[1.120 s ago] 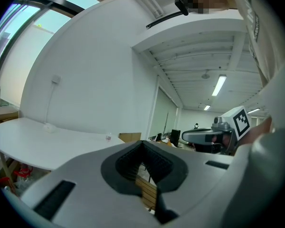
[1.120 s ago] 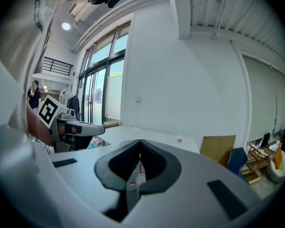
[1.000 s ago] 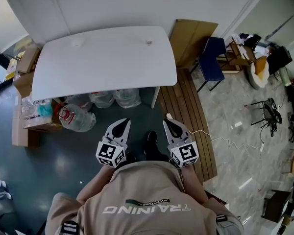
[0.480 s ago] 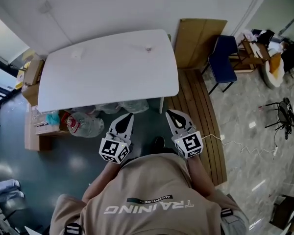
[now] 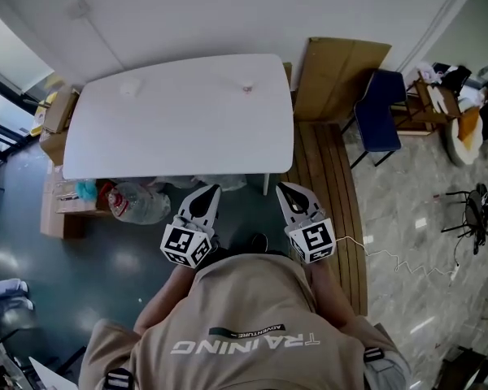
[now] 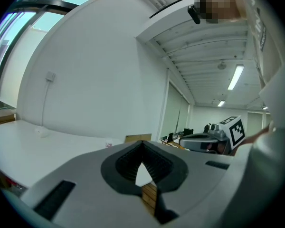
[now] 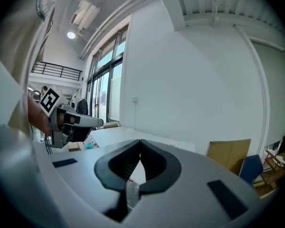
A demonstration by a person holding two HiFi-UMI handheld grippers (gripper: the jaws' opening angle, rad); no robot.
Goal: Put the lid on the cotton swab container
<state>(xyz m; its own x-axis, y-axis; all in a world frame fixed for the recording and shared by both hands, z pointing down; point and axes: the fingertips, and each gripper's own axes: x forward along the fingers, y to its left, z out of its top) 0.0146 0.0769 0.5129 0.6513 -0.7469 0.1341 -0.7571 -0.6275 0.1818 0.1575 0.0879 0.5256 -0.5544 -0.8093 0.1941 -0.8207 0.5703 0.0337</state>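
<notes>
"TRAINING" is seen printed, upside down to the head camera, across the person's beige shirt (image 5: pixel 246 303); smaller lettering above it apparently reads "ADVENTURE".

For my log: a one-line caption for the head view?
Person faces a white table, left gripper and right gripper shut and empty, short of it.
</notes>
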